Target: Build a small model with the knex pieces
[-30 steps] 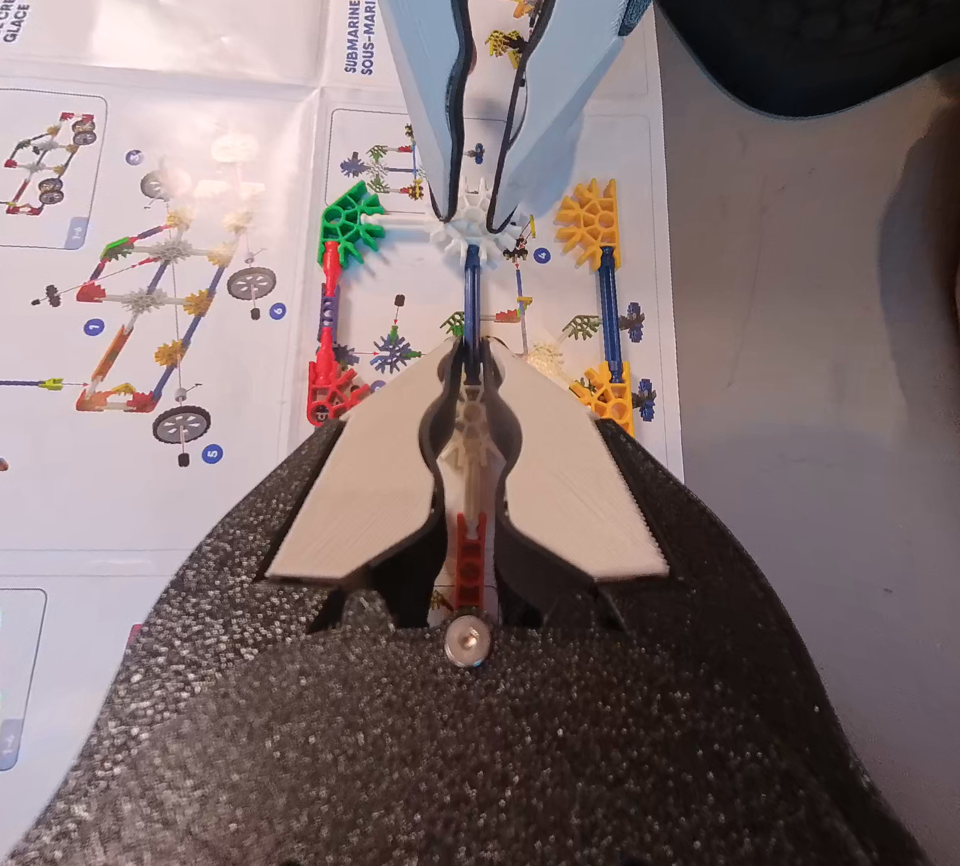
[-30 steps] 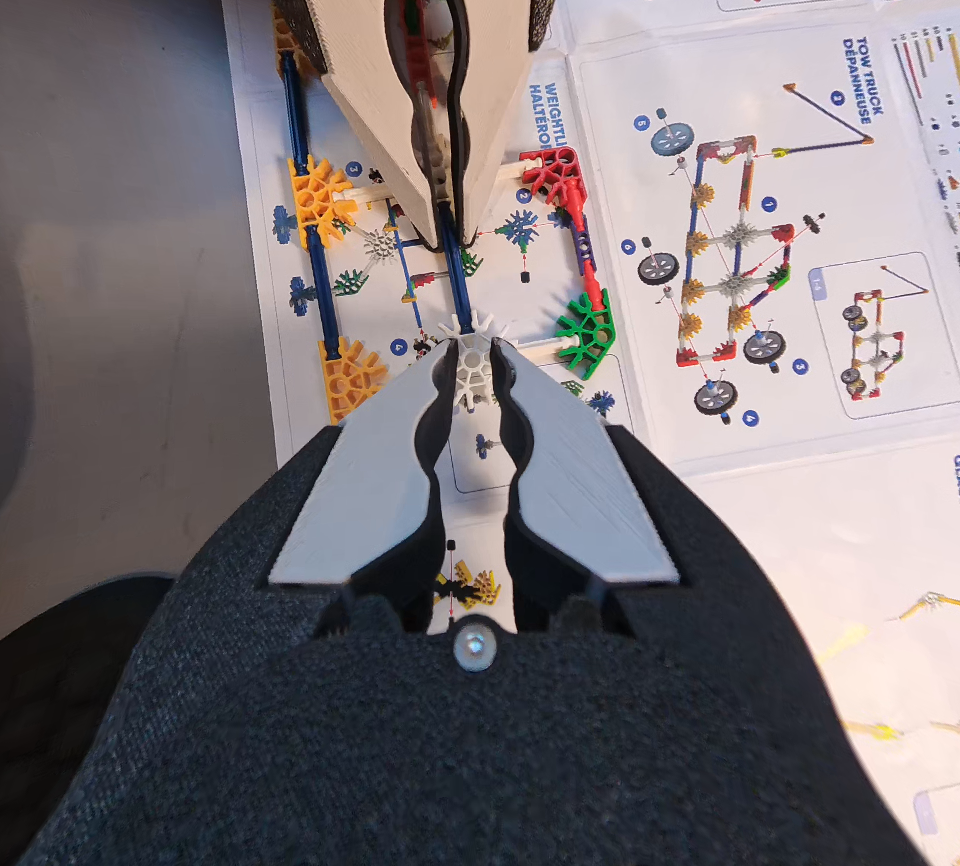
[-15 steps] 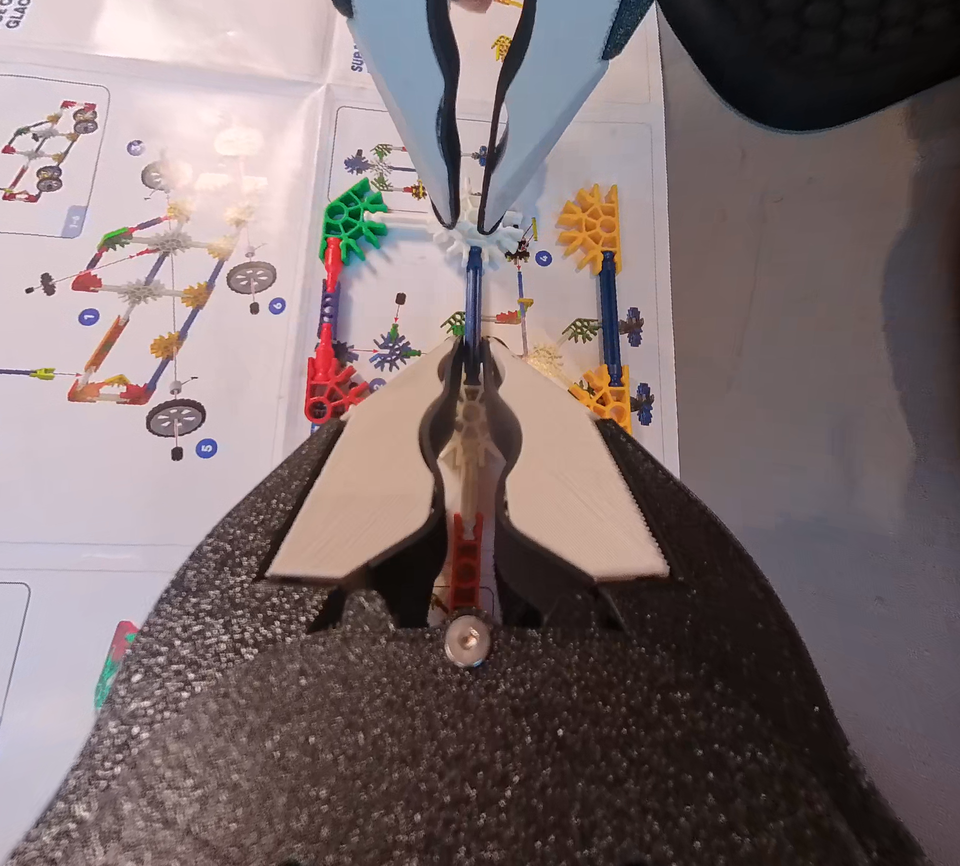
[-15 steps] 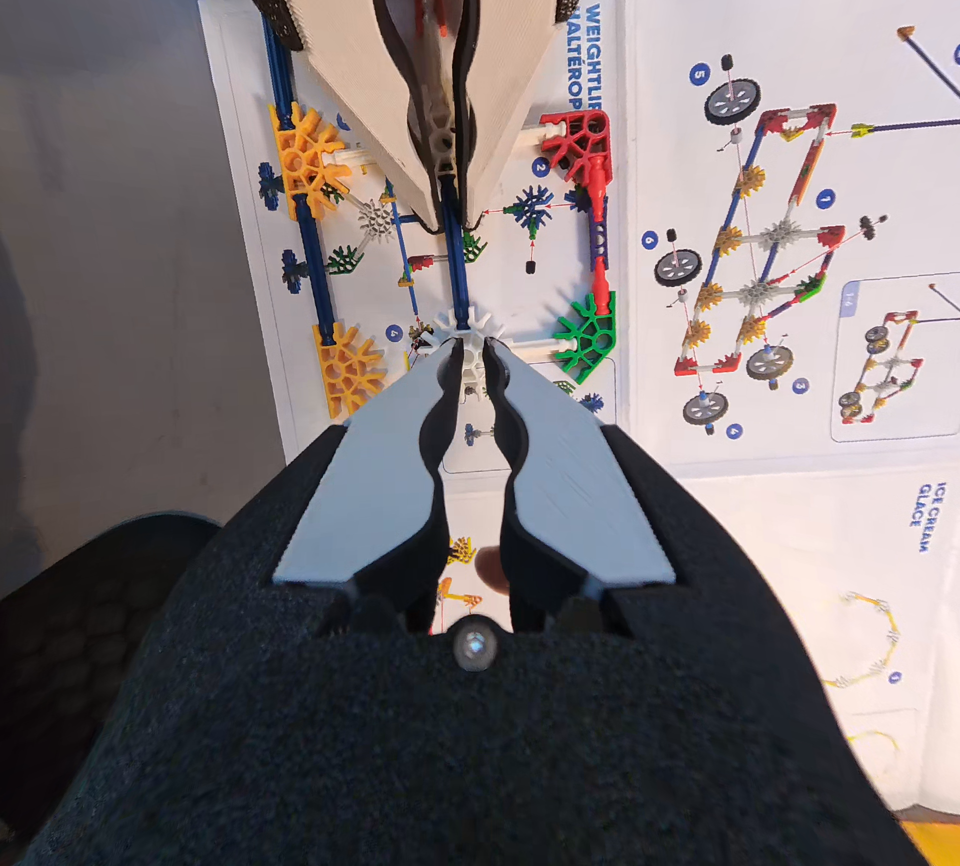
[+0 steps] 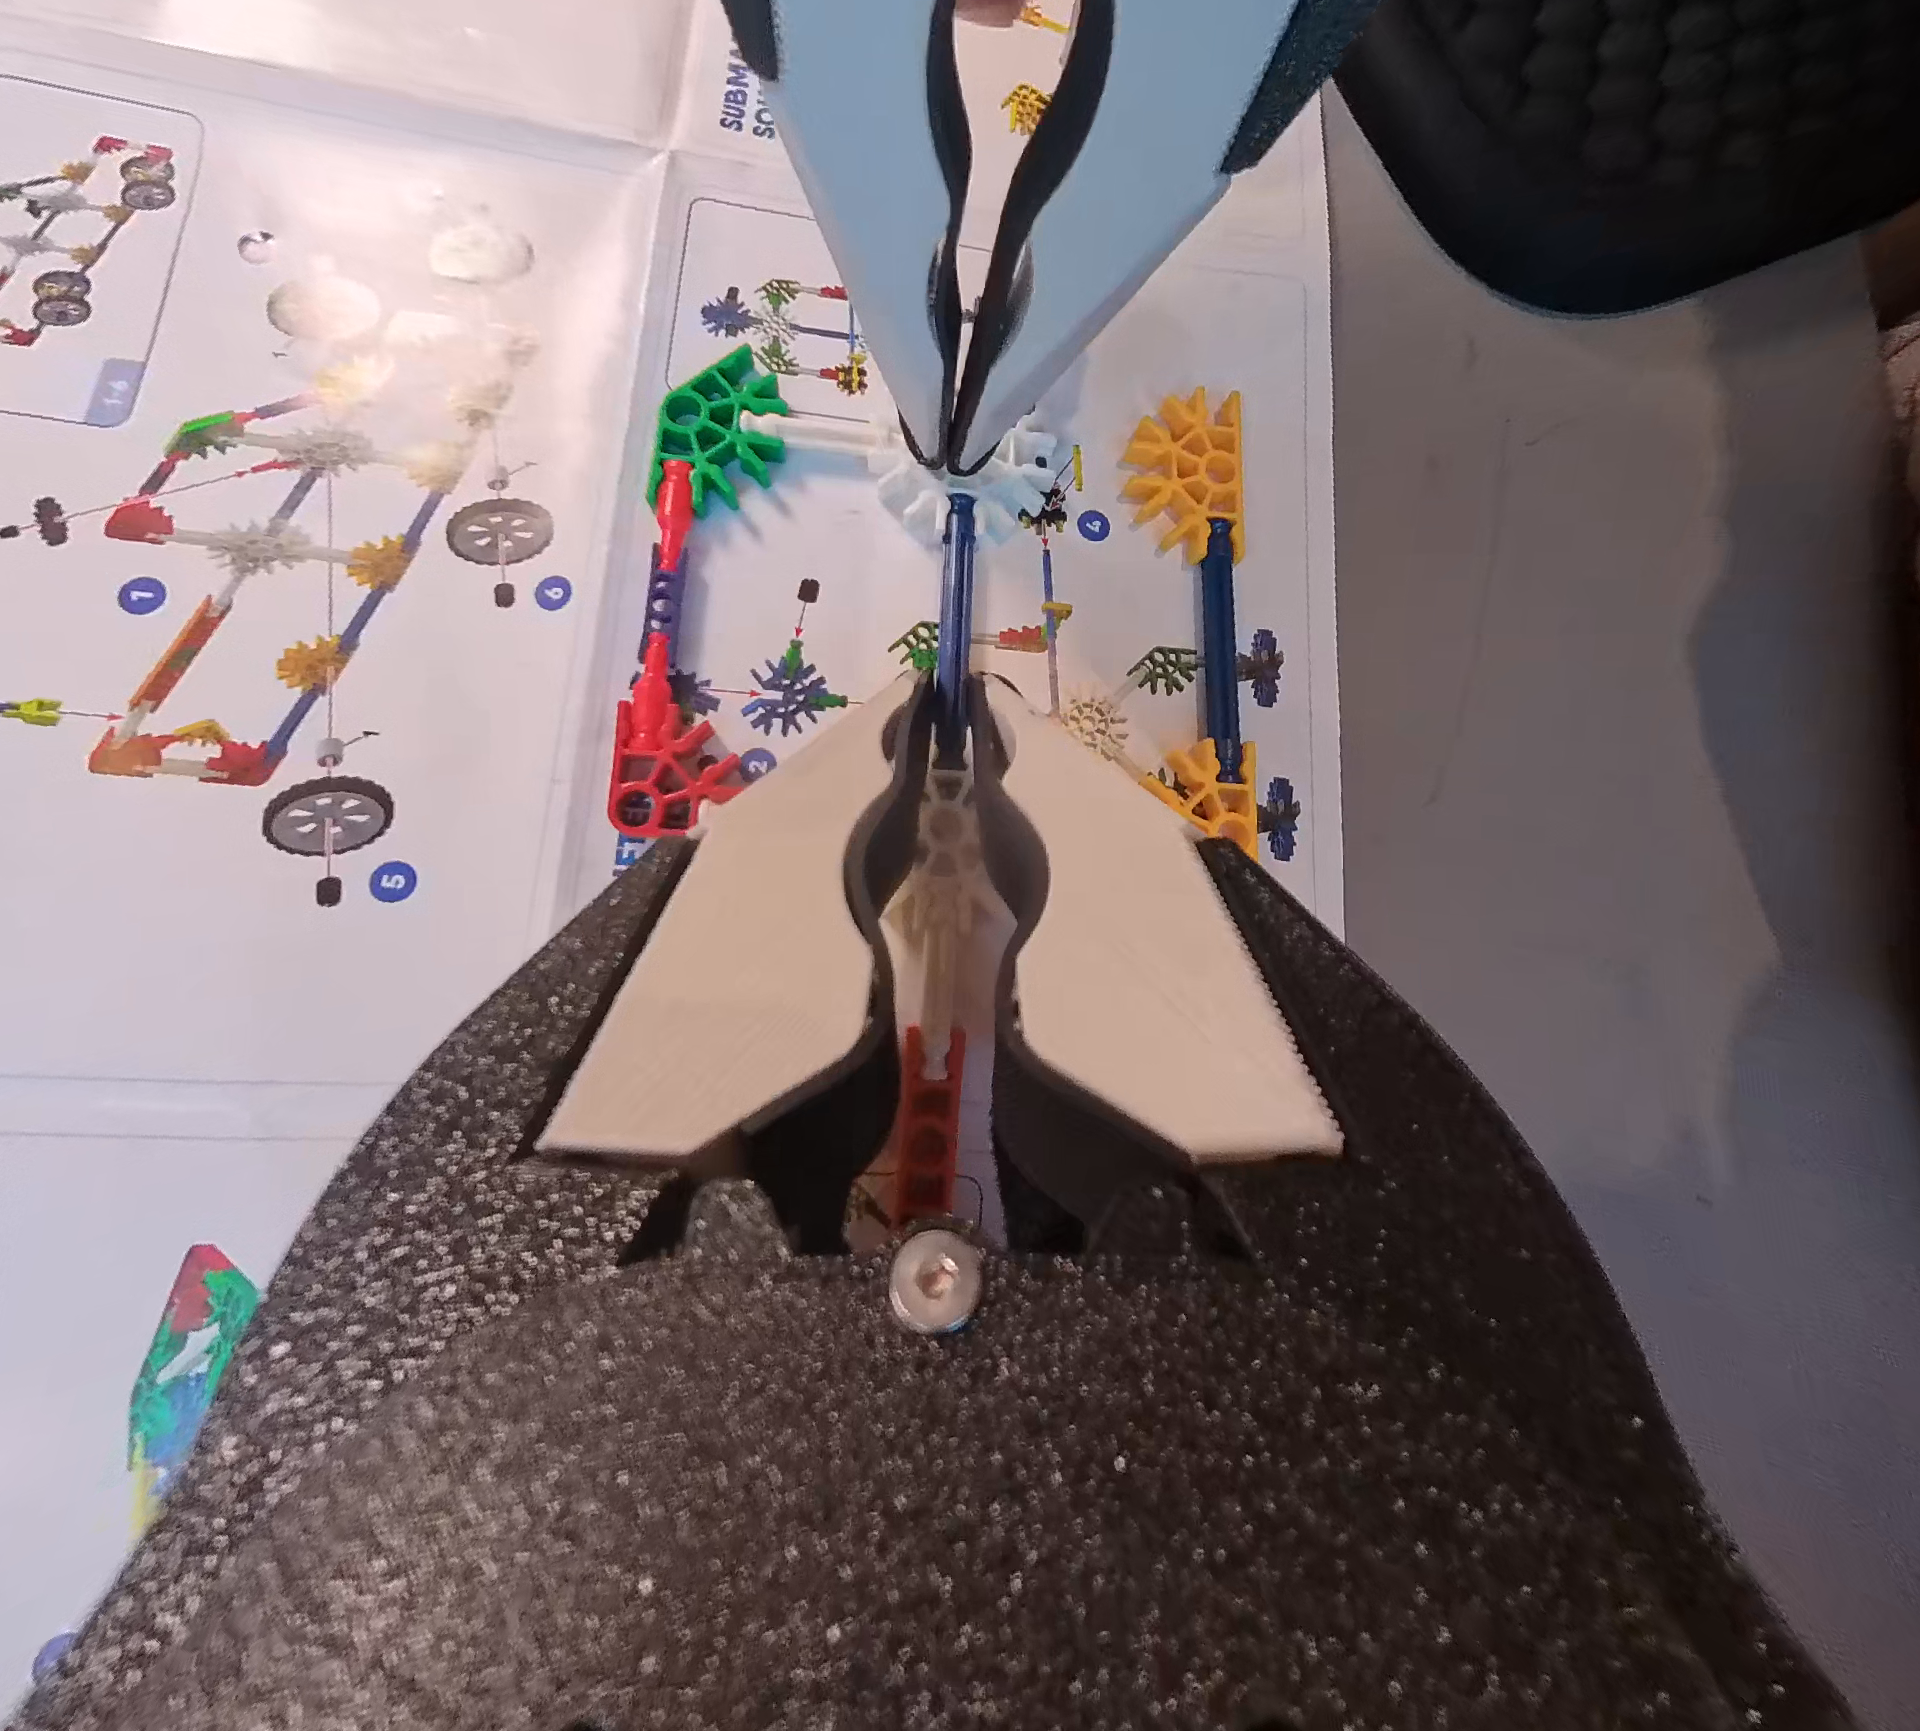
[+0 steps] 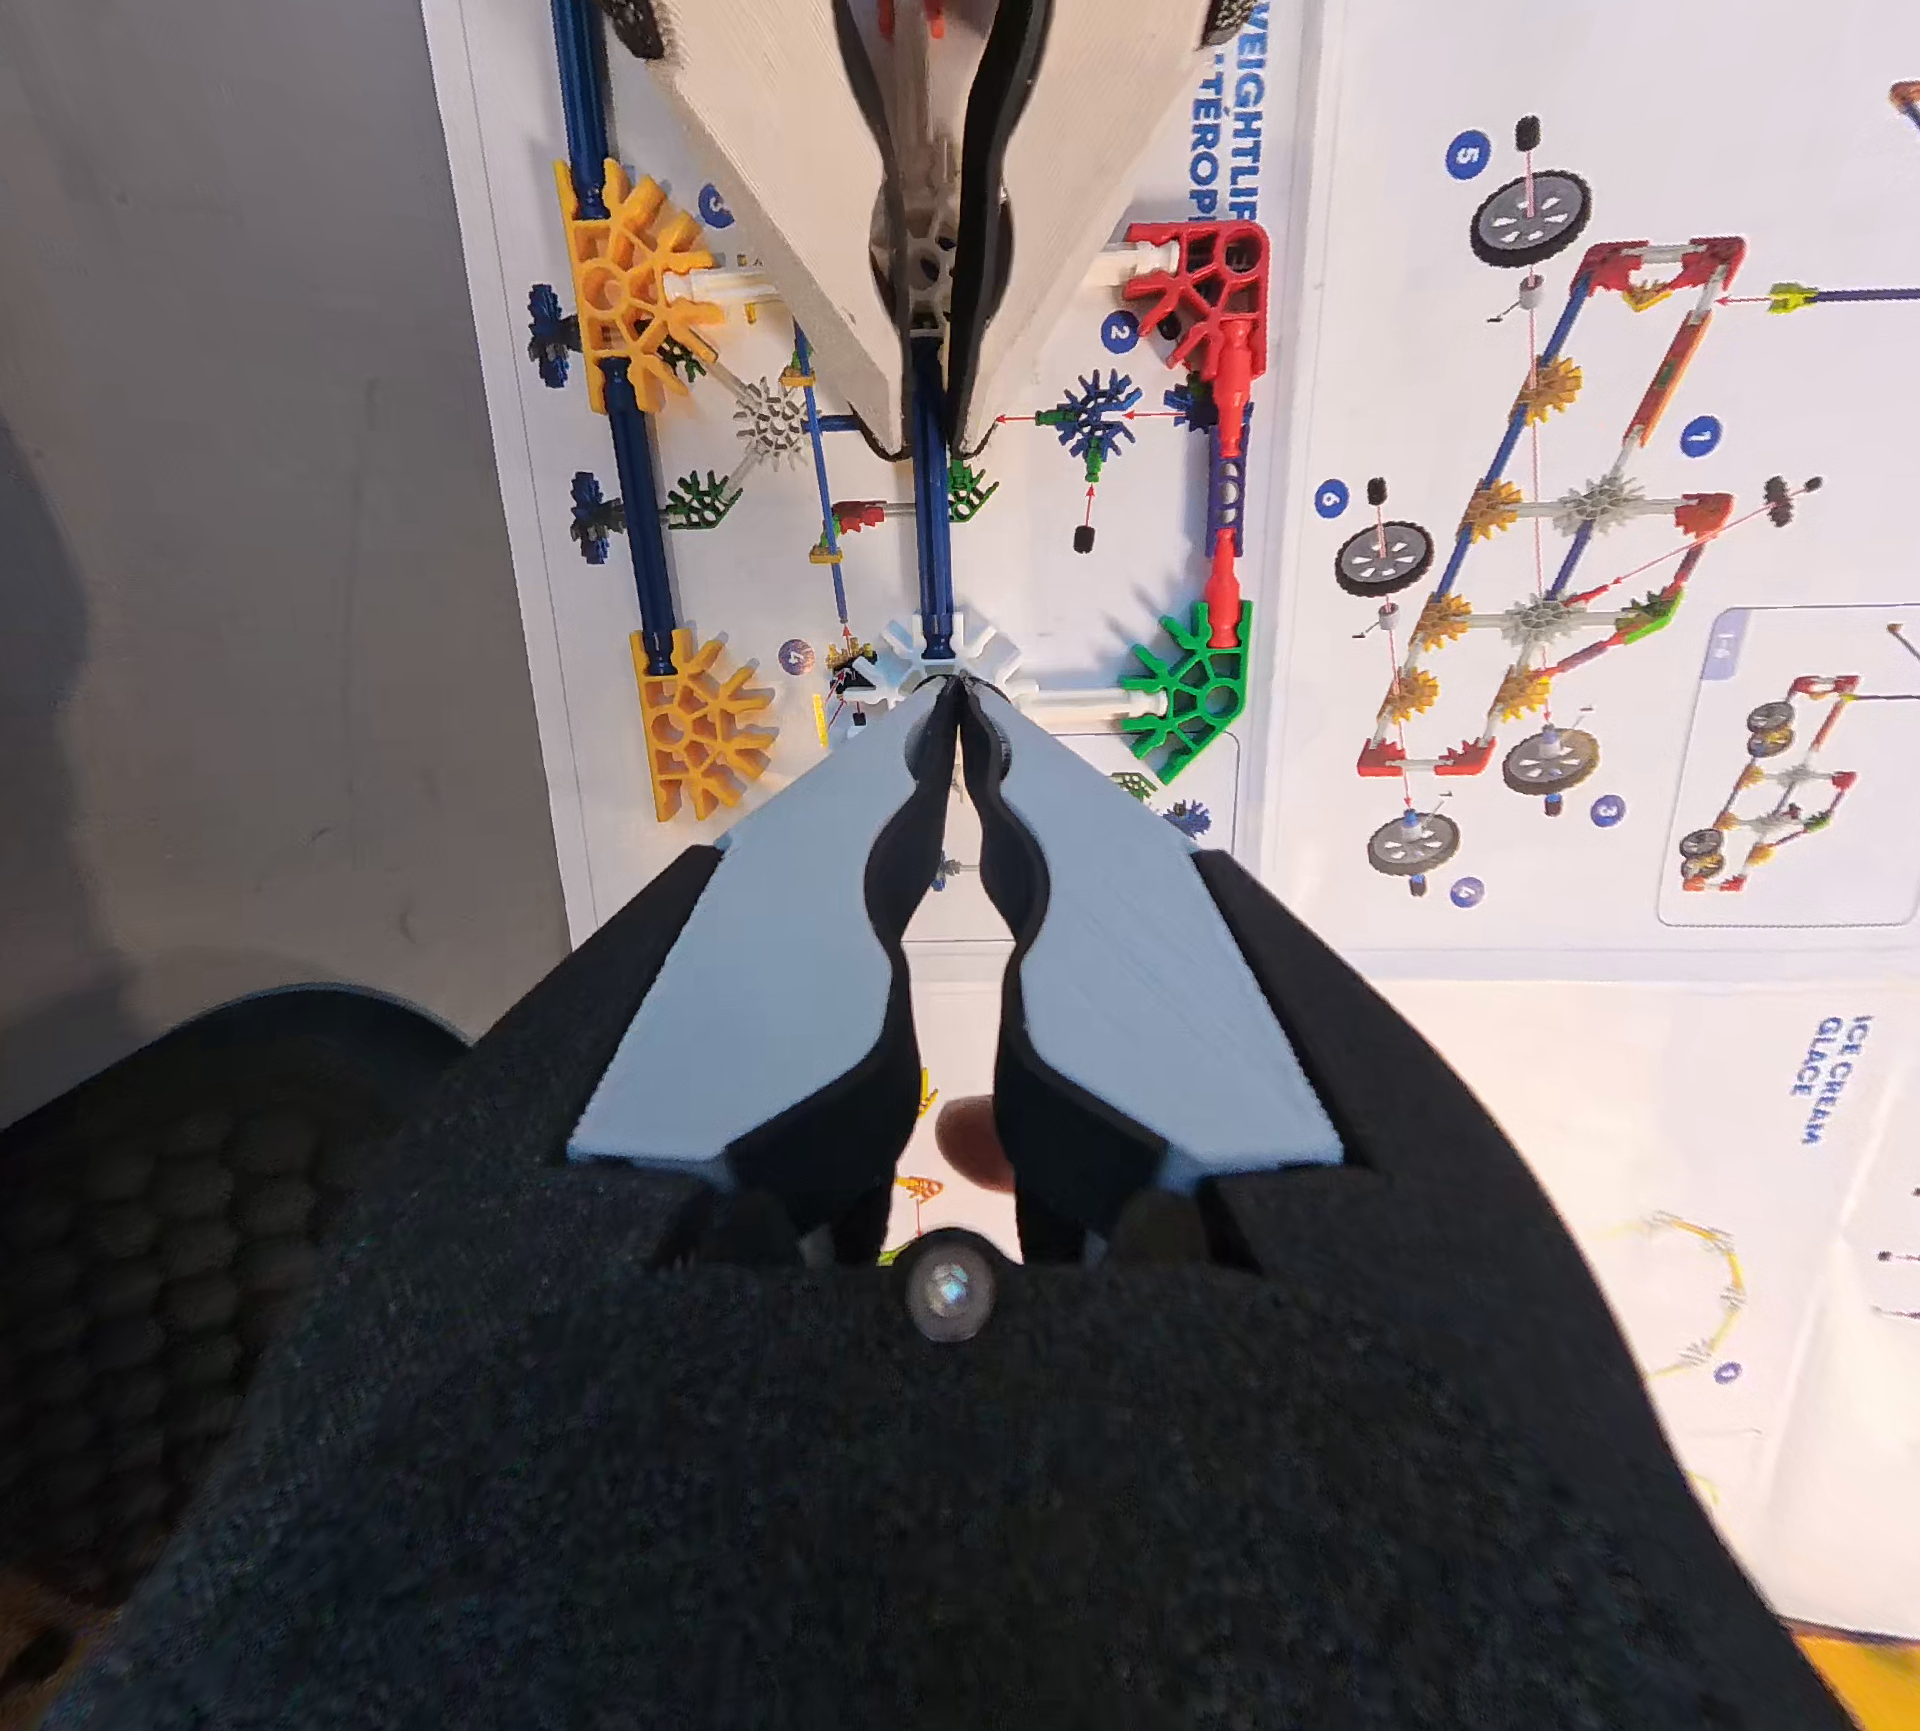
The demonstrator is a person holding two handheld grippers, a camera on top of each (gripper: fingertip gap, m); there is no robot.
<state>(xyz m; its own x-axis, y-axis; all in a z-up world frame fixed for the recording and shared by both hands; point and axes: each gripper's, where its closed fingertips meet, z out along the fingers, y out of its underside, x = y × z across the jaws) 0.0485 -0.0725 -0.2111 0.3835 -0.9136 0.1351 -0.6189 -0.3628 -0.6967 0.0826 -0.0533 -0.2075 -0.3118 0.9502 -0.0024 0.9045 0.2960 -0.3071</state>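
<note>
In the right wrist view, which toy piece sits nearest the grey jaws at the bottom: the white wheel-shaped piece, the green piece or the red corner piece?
1. White wheel-shaped piece: at the tips of the right gripper.
2. Green piece: off to the right.
3. Red corner piece: farther up, on the right.

- I see the left gripper [image 5: 951,705] and right gripper [image 6: 956,689] nose to nose over the toy frame [image 6: 935,538], blocking its middle.
- Bare table [image 5: 1558,850] beyond the instruction sheet [image 5: 364,1006] edge is open.
- Dark cushion [image 5: 1662,71] crowds that corner.
</note>
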